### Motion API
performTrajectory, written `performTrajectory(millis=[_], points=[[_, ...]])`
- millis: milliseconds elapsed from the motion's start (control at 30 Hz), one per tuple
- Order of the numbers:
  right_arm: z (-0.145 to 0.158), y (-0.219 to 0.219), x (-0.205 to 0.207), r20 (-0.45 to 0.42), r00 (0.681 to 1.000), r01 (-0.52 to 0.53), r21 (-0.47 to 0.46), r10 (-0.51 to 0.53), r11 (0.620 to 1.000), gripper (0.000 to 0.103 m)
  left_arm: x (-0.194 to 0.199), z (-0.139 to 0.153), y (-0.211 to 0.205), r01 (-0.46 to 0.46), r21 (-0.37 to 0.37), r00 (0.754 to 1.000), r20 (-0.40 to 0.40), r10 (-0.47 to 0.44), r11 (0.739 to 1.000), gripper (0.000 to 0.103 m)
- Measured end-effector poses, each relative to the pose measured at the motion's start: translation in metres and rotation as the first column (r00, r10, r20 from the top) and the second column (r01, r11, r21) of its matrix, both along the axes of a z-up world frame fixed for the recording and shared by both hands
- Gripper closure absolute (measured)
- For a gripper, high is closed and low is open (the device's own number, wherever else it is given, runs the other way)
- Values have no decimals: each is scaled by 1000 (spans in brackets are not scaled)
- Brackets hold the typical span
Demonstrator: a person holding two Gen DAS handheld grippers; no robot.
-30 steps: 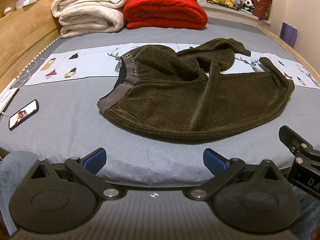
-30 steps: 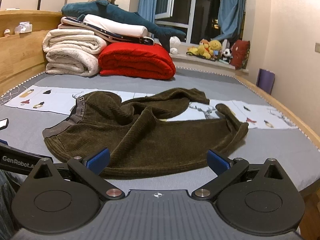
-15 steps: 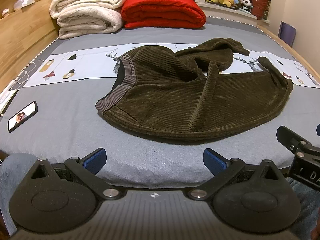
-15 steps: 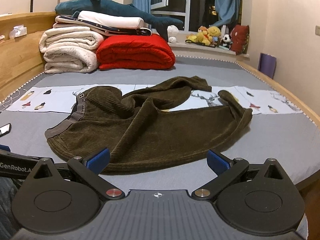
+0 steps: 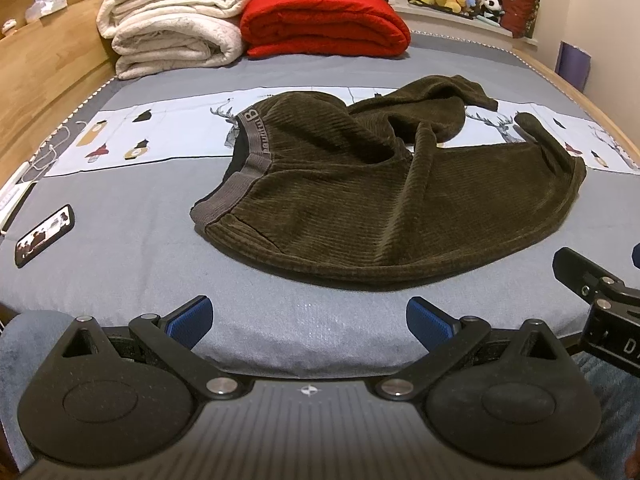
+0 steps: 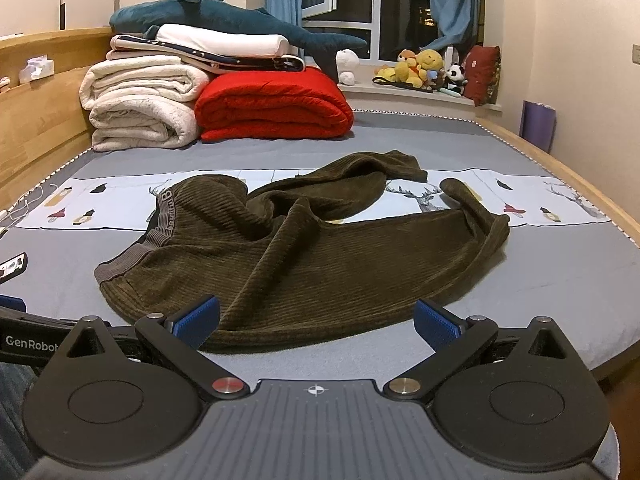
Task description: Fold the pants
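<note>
Grey bedding (image 5: 120, 264) fills the lower frame, where the left gripper (image 5: 309, 319) and right gripper (image 6: 318, 320) both hover with blue-padded jaws spread wide, holding nothing. Just beyond them, mid-frame, the rumpled dark olive corduroy pants (image 5: 384, 196) lie unfolded, with a folded red quilt (image 6: 276, 110) at upper centre.

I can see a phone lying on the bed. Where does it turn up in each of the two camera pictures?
Left wrist view: the phone lies whole on the grey bed cover at the left, left of the brown corduroy pants.
Right wrist view: only the phone's end shows, cut by the left edge.
Shared landmark: the folded red blanket at the far end.
</note>
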State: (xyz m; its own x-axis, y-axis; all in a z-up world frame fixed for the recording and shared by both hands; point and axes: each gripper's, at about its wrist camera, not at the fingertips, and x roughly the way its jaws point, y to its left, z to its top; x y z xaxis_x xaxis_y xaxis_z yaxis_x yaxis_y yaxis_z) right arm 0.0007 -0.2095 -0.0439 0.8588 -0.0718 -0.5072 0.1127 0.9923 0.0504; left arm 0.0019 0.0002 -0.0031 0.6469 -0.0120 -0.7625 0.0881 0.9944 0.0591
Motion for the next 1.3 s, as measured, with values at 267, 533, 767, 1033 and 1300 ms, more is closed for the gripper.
performTrajectory(millis=[267, 533, 767, 1033, 1300], points=[[-8, -2, 8, -26, 1000, -3, 9, 3, 1000, 1, 9, -9, 5, -15, 18, 1000, 6, 15, 1000, 0], [-26, -2, 29, -83, 997, -6, 30, 8, 1000, 1, 33, -22, 29, -81, 25, 996, -26, 81, 996, 0], [-38, 2, 56, -109, 994, -15, 22, 17, 1000, 1, 64, -46, 52, -114, 26, 990, -77, 116, 993, 0], [-55, -29, 110, -30, 999, -35, 104, 38, 994, 1, 156, -102, 125, -233, -8, 969, -91, 231, 972, 0], [-87, -70, 176, -76, 995, 75, 254, -57, 964, 1, 240, -137, 165, -293, -240, 947, -210, 245, 926, 11]])
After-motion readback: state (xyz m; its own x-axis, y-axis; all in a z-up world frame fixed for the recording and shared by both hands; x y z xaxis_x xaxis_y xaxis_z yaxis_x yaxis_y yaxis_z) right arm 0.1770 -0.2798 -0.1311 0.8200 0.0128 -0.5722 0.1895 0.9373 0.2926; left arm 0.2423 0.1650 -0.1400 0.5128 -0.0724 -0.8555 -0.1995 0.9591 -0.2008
